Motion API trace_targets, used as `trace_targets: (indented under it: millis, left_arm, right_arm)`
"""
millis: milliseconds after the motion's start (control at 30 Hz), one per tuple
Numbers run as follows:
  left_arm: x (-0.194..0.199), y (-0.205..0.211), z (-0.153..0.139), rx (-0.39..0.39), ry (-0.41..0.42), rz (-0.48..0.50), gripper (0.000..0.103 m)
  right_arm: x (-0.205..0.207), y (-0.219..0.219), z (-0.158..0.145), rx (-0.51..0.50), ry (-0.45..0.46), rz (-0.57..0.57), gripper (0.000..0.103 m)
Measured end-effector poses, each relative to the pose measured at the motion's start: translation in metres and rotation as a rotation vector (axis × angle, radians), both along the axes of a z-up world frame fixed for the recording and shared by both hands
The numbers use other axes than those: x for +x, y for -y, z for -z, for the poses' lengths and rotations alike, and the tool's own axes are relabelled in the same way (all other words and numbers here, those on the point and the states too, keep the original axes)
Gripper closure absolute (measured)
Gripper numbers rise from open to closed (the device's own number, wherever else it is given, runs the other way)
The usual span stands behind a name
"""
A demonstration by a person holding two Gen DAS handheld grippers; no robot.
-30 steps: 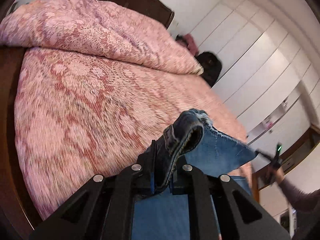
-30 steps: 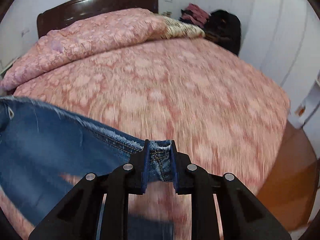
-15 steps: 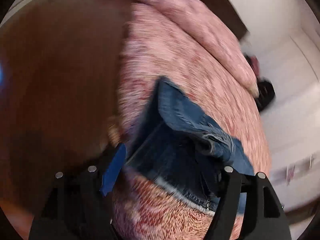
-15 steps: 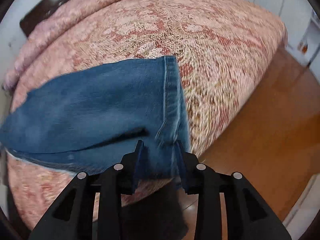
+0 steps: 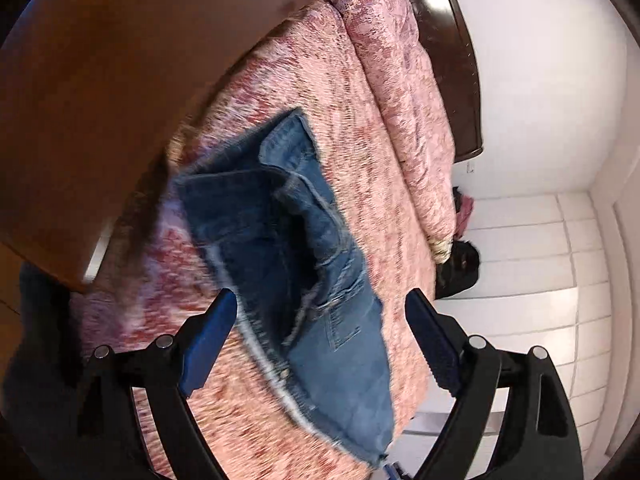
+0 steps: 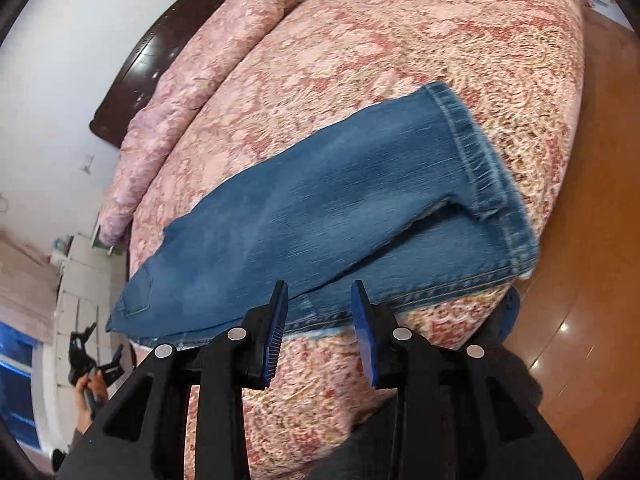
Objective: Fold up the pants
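Observation:
Blue denim pants (image 6: 320, 216) lie on the pink patterned bed near its front edge, legs one over the other, hems toward the right. The left wrist view shows the waistband end (image 5: 288, 240), bunched and partly open. My left gripper (image 5: 320, 344) is open wide above the waist end and holds nothing. My right gripper (image 6: 320, 320) is open, just off the near edge of the legs, with nothing between its pads. The left gripper also shows small in the right wrist view (image 6: 90, 356), held in a hand.
A pink quilt (image 6: 192, 80) is rolled along the dark wooden headboard (image 6: 148, 48). Brown wooden floor (image 6: 592, 280) lies right of the bed. A dark bag (image 5: 460, 264) and white wardrobe doors (image 5: 560, 280) stand beyond the bed.
Both grippers let go of the pants and opened. The pants dropped onto the bed and both grippers pulled back from them.

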State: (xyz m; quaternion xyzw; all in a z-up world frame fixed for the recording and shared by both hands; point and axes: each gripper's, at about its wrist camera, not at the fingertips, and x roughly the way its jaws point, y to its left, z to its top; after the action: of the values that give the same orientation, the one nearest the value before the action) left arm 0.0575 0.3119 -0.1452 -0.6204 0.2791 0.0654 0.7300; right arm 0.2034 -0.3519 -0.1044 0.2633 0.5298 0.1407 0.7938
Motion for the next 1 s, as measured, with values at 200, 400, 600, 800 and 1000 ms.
trace_targets:
  millis: [200,400,600,800,1000]
  left_arm:
    - [0.018,0.006,-0.004,-0.004,0.061,-0.07,0.024]
    - [0.03,0.008,0.003,-0.023,0.044,-0.114,0.043]
    - [0.051,0.017,0.011,0.024,-0.063,-0.056,0.091]
    - [0.057,0.013,0.005,0.049,-0.078,-0.032,0.095]
    - [0.058,0.012,0.004,0.056,-0.086,-0.019,0.095]
  right_arm:
    - [-0.007,0.0,0.004,0.029,-0.011,0.018,0.071]
    - [-0.029,0.028,0.011,0.105,-0.049,0.144,0.071]
    - [-0.053,0.079,0.024,0.33,-0.072,0.441,0.04]
    - [-0.036,0.086,0.031,0.451,-0.075,0.542,0.04]
    - [-0.004,0.075,0.049,0.435,-0.142,0.584,0.065]
